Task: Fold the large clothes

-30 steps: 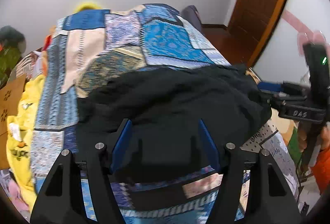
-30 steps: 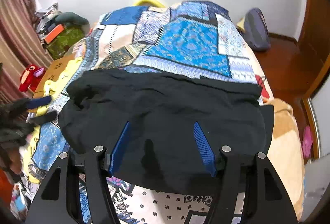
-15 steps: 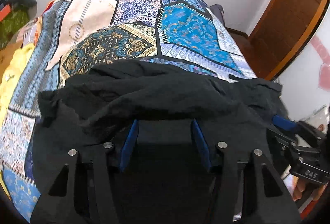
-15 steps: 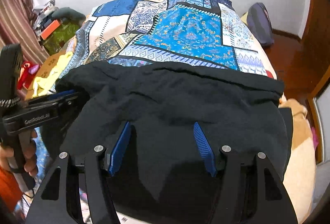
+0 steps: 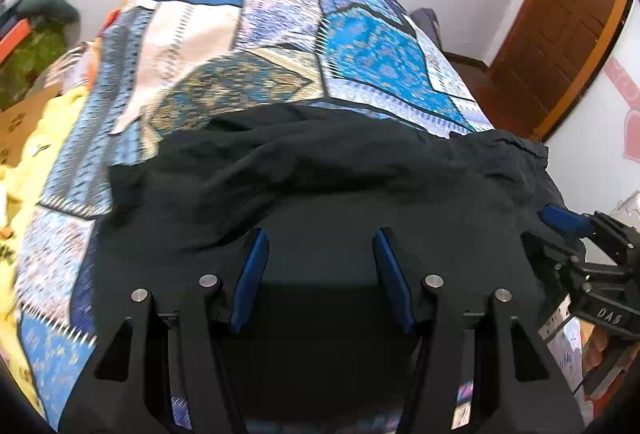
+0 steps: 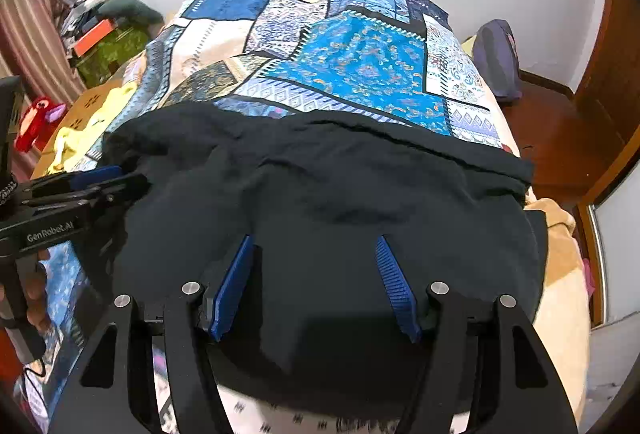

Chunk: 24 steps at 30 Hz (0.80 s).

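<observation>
A large black garment (image 5: pixel 340 186) lies rumpled across the near end of a bed with a blue patchwork cover (image 5: pixel 360 46); it also shows in the right wrist view (image 6: pixel 340 202). My left gripper (image 5: pixel 320 238) is open, its blue pads spread just above the garment's near part. My right gripper (image 6: pixel 316 240) is open too, low over the garment. In the left wrist view the right gripper (image 5: pixel 560 222) sits at the garment's right edge. In the right wrist view the left gripper (image 6: pixel 100 182) sits at the garment's left edge. Neither holds cloth.
Yellow cloth (image 5: pixel 36 138) and a cardboard box (image 5: pixel 16 130) lie left of the bed. A red toy (image 6: pixel 36 118) and clutter stand at far left. A purple bag (image 6: pixel 496 58) leans by the wall. A wooden door (image 5: pixel 560 14) is at right.
The left gripper pulled back and tilted up slightly, showing more of the bed. The right gripper stayed almost still. Both stayed open over the garment.
</observation>
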Available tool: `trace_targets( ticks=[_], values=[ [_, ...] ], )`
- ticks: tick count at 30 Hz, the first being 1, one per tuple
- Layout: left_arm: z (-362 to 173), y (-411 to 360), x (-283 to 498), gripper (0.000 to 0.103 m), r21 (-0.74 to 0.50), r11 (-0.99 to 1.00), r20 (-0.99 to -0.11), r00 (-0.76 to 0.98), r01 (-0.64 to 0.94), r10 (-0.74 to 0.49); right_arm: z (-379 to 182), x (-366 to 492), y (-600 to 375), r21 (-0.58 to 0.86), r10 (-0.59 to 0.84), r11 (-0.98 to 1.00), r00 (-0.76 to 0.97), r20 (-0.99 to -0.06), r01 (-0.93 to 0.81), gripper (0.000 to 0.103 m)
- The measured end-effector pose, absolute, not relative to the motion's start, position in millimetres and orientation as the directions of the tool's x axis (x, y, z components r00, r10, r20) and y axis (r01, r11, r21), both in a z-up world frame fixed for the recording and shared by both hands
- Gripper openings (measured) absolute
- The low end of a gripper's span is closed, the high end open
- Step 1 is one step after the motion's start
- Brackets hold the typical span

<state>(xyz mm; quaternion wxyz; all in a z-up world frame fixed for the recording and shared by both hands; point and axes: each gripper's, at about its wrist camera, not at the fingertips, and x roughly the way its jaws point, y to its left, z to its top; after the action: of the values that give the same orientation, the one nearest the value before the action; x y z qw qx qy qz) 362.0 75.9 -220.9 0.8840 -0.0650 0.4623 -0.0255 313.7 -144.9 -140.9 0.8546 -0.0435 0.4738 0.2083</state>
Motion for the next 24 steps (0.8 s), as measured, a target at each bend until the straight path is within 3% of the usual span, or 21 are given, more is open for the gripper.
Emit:
trace_targets(
  ticks=[7, 10, 14, 24],
  values=[
    [-194.1, 116.1, 308.2, 0.057, -0.175, 0.98, -0.773, 0.63, -0.1, -0.074, -105.5, 286.9, -143.6, 0.1, 0.329, 0.903, 0.525, -0.785, -0.417, 0.06],
    [-196.9, 146.1, 287.7, 0.064, -0.305, 0.941, -0.778, 0.608, -0.149, -0.156, -89.8, 279.6, -141.5, 0.11, 0.349, 0.9, 0.545, -0.763, -0.422, 0.06],
    [-213.7, 171.7, 269.9, 0.064, -0.417, 0.882, -0.781, 0.583, -0.219, -0.224, -84.0, 276.1, -134.1, 0.118, 0.363, 0.896, 0.554, -0.749, -0.428, 0.063],
    [-287.0, 197.6, 256.1, 0.064, -0.705, 0.616, -0.684, 0.565, -0.35, -0.462, -141.2, 289.3, -111.2, 0.104, 0.308, 0.9, 0.449, -0.839, -0.423, 0.063]
  ],
)
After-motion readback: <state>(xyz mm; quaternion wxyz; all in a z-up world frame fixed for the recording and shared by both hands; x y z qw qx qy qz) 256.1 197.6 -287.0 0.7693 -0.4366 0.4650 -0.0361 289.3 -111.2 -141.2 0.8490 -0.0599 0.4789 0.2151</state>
